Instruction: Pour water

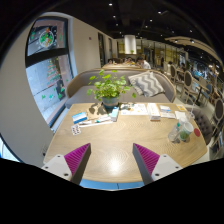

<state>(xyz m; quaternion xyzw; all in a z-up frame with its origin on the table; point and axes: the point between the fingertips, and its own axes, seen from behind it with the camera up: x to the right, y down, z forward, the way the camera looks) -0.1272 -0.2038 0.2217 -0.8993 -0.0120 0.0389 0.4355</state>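
Note:
My gripper (112,148) hangs above the near part of a light wooden table (112,135). It is open, and only bare tabletop shows between its two magenta pads (78,160). At the table's right end, well beyond the right finger, stand a small greenish vessel (183,130) and a red item (197,132). Both are too small to identify. No water or pouring shows.
A potted green plant (108,88) stands at the table's far side. Books (92,119) lie ahead to the left and papers (152,110) ahead to the right. Behind them are a sofa with a striped cushion (148,82), a wall poster (45,40) and chairs (195,80).

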